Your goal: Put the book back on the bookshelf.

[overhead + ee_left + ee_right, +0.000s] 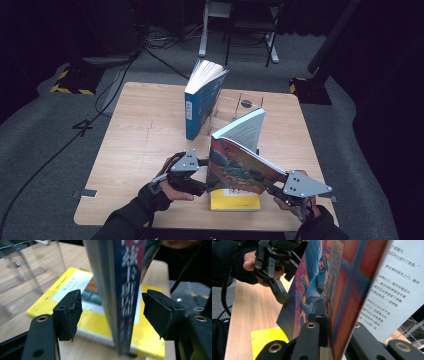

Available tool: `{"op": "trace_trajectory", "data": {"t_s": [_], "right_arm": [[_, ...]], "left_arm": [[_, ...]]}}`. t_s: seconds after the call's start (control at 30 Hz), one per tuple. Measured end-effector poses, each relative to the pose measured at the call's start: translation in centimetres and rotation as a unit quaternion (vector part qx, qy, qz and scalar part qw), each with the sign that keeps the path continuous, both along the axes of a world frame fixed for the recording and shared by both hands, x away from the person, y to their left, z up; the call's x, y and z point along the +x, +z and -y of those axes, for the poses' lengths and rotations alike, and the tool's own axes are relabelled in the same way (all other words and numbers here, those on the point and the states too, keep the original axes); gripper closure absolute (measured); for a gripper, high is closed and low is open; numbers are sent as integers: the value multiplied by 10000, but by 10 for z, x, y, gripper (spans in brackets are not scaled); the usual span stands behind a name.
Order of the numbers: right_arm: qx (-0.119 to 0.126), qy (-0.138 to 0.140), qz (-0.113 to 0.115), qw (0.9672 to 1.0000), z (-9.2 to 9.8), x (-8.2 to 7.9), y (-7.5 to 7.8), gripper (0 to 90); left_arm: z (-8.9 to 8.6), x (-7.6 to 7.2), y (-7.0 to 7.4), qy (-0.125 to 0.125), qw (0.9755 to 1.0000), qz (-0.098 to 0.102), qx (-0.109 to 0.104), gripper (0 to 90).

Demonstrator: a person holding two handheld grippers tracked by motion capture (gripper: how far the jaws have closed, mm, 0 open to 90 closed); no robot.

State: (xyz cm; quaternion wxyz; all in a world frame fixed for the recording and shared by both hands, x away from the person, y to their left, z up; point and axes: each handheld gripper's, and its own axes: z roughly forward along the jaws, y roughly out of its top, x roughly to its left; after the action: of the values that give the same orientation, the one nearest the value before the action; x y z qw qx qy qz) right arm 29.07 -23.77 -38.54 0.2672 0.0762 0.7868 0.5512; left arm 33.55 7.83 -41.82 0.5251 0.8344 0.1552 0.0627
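Low and centre-right in the high view, the right gripper (278,190) is pinching the front cover of the colourful book (240,167), which is standing tilted over the yellow book (235,200) lying flat on the bench (145,135). In the right gripper view its fingers (320,315) are pressing tight on that cover, whose painted blue bird-like figure is showing at frame centre, while an inner page at the right is carrying lines of printed Chinese text too small to read fully. The left gripper (204,175) is sitting just left of the book's spine; its fingers (71,312) are standing spread on either side of the spine, apart from it, and have just been opening. Large pale Chinese characters are running down that dark blue spine in the left gripper view. At upper centre of the high view a blue book (202,97) is standing upright against a clear stand (240,107), a small white label on its spine unreadable. A painted "4" (82,127) is marking the grey floor at left.
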Motion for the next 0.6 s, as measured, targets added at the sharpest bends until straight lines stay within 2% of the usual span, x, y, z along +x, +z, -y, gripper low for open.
{"op": "trace_trajectory", "data": {"t_s": [0.07, 0.1, 0.17, 0.23, 0.3, 0.43, 0.5, 0.6], "right_arm": [[-12, 4, -9, 10000, 0, -1, 0, 860], [-12, 8, -17, 10000, 1, -2, 0, 859], [-20, 21, -8, 10000, 1, -3, 0, 858], [-42, 39, -8, 10000, 2, -3, 0, 857], [-34, 33, -33, 10000, 2, -4, 0, 854], [-55, 5, -20, 10000, 3, -4, 0, 848], [-61, -28, -33, 10000, 5, -3, 0, 843], [-19, -63, -104, 9999, 8, -3, -1, 835]], "left_arm": [[6, 2, 3, -55, 10000, 61, -55, 320], [8, 3, 4, -35, 9999, 97, -129, 323], [11, 6, 9, -153, 9993, 107, -318, 347], [16, 7, 16, -90, 9990, 161, -418, 365], [20, 10, 26, -150, 9978, 273, -587, 392], [25, 13, 43, -186, 9962, 482, -706, 401], [27, 14, 50, -192, 9956, 484, -781, 402], [29, 14, 57, -233, 9953, 587, -734, 428]]}}
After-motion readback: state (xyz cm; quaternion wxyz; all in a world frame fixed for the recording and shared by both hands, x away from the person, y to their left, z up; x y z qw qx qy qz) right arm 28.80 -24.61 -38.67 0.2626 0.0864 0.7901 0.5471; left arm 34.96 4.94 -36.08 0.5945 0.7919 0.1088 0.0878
